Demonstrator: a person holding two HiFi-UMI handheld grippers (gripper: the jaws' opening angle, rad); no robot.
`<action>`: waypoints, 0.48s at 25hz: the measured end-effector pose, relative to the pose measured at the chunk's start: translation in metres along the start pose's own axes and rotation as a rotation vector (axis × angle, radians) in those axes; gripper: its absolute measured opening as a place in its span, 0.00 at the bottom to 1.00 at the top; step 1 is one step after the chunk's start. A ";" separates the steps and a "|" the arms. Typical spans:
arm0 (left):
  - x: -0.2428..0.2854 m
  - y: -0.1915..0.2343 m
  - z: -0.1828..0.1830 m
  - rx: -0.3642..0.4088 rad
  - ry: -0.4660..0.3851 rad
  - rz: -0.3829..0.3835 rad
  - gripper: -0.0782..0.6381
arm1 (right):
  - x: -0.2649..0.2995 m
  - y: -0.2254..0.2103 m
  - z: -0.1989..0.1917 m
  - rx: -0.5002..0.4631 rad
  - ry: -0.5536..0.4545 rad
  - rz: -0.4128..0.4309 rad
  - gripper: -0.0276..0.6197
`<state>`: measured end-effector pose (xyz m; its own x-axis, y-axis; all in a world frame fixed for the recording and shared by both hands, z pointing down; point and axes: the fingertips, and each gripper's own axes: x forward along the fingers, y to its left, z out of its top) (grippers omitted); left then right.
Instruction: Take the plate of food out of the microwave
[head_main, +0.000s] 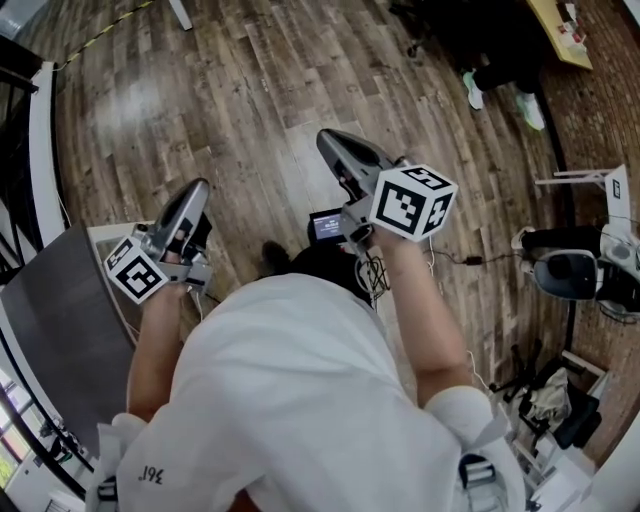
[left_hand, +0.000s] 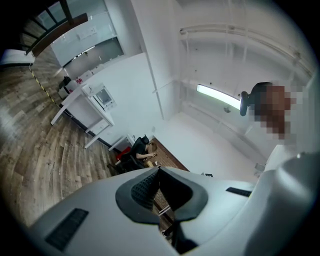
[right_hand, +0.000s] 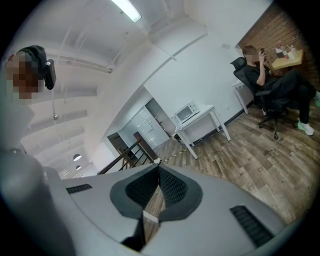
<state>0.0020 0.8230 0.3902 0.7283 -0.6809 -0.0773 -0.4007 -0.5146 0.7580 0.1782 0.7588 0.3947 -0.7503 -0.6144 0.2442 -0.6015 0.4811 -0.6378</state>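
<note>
A wide room with a wood-plank floor (head_main: 250, 90), white walls and a white ceiling surrounds the person, who wears a white shirt (head_main: 290, 400) and holds both tools out over the boards.

The left gripper (left_hand: 159, 169) has its dark ribbed pads pressed together with nothing between them. The right gripper (right_hand: 158, 163) is likewise closed and empty, its pads meeting in a thin seam.

Far beyond the right gripper's tips stands the microwave (right_hand: 186, 111), a small white box with a darker front window. It sits on a white table (right_hand: 207, 108) set against the white wall. At this distance the front is too small to tell whether the door is closed or what is inside, so the plate of food cannot be made out in any view. Both grippers are well apart from the microwave.

Between the grippers and the microwave lies a broad stretch of plank floor. To the left of the microwave, nearer the person, a dark stair railing (right_hand: 127, 152) edges the floor. To the right of the microwave, a person in dark clothes (right_hand: 265, 80) sits in a black office chair beside a brick wall, well apart from the table.
</note>
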 end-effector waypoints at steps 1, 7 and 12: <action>-0.001 -0.001 -0.001 -0.004 0.003 -0.005 0.11 | -0.001 0.000 -0.002 0.001 0.002 -0.003 0.05; 0.000 0.006 0.008 -0.036 0.010 -0.019 0.11 | 0.011 0.001 -0.001 -0.004 0.020 -0.013 0.05; 0.020 0.022 0.010 -0.070 0.024 -0.002 0.11 | 0.026 -0.020 0.013 0.002 0.039 -0.009 0.05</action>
<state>0.0027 0.7928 0.3987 0.7424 -0.6669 -0.0634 -0.3604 -0.4774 0.8014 0.1742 0.7253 0.4041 -0.7549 -0.5940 0.2781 -0.6079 0.4744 -0.6367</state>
